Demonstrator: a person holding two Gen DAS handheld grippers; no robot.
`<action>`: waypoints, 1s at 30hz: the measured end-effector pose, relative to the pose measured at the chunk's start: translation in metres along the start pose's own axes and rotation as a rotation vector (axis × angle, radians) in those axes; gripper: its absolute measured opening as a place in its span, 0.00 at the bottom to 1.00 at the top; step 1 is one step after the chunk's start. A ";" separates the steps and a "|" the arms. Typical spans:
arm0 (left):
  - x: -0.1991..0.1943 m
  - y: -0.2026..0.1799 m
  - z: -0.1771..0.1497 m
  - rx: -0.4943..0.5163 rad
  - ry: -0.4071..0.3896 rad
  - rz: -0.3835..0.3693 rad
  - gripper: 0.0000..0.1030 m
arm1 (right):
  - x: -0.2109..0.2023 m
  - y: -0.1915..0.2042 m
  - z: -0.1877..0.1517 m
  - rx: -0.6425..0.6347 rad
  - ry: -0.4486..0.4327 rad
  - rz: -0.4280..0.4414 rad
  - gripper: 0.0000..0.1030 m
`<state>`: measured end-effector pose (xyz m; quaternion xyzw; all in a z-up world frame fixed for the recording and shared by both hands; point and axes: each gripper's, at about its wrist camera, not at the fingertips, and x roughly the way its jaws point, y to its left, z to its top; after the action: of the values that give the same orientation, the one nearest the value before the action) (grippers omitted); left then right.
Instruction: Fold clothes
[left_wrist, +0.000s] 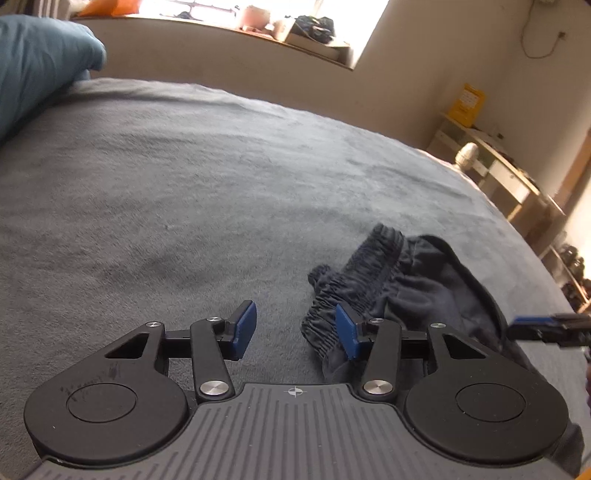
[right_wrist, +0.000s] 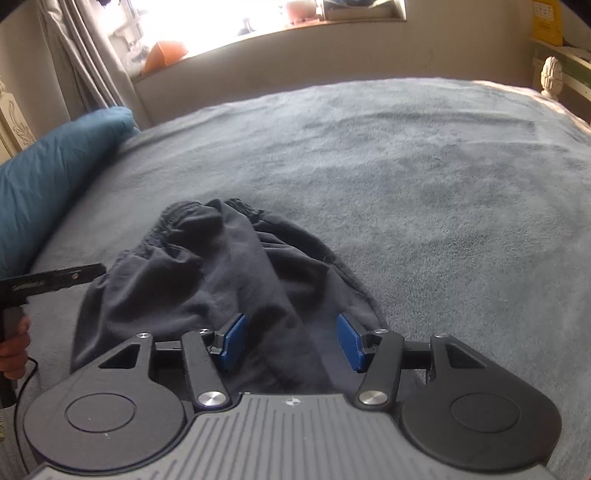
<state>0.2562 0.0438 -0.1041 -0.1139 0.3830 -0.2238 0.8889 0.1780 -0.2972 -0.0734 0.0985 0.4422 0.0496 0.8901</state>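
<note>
A grey fleece-covered bed (right_wrist: 424, 192) fills both views, and everything else can be placed from the dark garment lying on it. That garment, a pair of dark shorts (right_wrist: 221, 273) with a gathered elastic waistband (left_wrist: 354, 280), sits crumpled in a loose heap on the near part of the bed, waistband end pointing away toward the window wall. A blue pillow (right_wrist: 48, 184) lies well to the left of the shorts, at the bed's edge.

The right tool (right_wrist: 291, 341) hovers over the near end of the shorts, its blue pads spread wide with a fold of dark cloth lying between them, not pinched. The left tool (left_wrist: 295, 330) is also spread wide and holds nothing; it sits just left of the waistband, one pad overlapping the gathered edge in the view and the other over bare blanket.

The shorts look light, thin and limp, so they will sag and bunch rather than hold a shape. The elastic waistband is the thickest, firmest part and probably the surest grip: taking it at its two ends should let the cloth hang open and be laid flat before any fold.
</note>
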 end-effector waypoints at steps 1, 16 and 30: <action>0.003 -0.001 -0.001 0.003 0.002 -0.016 0.45 | 0.004 -0.002 0.000 0.004 0.013 -0.001 0.53; 0.025 -0.013 -0.007 0.013 -0.009 -0.090 0.45 | 0.007 0.017 -0.001 -0.045 0.054 -0.022 0.32; 0.012 -0.009 -0.014 -0.011 -0.050 -0.118 0.50 | -0.012 0.018 -0.010 -0.033 0.012 -0.196 0.00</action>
<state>0.2507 0.0298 -0.1184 -0.1468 0.3547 -0.2707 0.8828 0.1624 -0.2801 -0.0659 0.0400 0.4541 -0.0299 0.8896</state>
